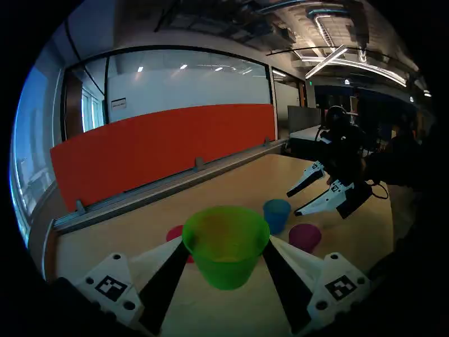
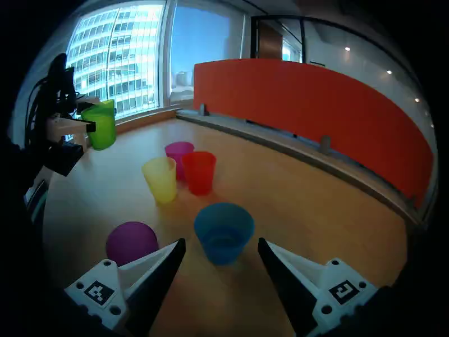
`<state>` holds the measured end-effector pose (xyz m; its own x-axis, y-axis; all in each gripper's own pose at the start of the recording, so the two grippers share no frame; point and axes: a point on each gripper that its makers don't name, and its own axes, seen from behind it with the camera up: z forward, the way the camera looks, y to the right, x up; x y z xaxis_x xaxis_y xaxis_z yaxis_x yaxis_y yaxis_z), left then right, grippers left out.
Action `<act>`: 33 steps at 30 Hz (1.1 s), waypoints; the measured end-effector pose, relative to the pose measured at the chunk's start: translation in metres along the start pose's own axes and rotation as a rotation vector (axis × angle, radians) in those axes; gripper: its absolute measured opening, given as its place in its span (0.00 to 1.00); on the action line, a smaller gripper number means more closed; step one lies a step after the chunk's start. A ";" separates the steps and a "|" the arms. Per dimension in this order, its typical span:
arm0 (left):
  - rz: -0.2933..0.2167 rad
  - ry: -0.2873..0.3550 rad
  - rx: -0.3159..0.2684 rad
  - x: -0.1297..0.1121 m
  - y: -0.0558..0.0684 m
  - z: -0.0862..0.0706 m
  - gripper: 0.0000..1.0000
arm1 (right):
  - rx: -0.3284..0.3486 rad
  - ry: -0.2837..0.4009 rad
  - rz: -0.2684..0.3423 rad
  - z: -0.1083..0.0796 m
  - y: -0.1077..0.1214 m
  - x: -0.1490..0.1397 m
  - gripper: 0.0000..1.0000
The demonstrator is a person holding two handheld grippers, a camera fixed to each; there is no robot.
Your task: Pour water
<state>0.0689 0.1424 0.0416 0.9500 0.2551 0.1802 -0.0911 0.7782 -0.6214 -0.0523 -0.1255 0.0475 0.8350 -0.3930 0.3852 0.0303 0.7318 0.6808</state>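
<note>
Translucent green plastic cup (image 1: 226, 247); solid blue plastic cup (image 2: 224, 232), a purple plastic cup (image 2: 132, 242) at its ten o'clock.

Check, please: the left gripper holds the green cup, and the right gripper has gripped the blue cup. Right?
No: the right gripper is open, the blue cup standing free between its fingers, as the right gripper view shows. The left gripper does hold the green cup.

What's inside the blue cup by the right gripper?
No object visible in the blue cup; far inner wall and bottom show. Near inner wall is hidden by the rim, and water can't be confirmed.
</note>
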 end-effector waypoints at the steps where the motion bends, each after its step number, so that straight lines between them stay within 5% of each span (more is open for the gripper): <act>1: -0.001 0.001 0.000 0.001 0.000 -0.001 0.86 | 0.002 -0.005 0.000 0.001 -0.001 -0.001 1.00; 33: -0.005 0.032 0.021 0.009 -0.007 -0.015 0.87 | -0.004 -0.074 -0.006 0.053 0.002 -0.005 0.97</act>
<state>0.0823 0.1304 0.0364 0.9596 0.2326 0.1584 -0.0920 0.7911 -0.6047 -0.0857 -0.1515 0.0798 0.7919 -0.4375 0.4259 0.0380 0.7315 0.6807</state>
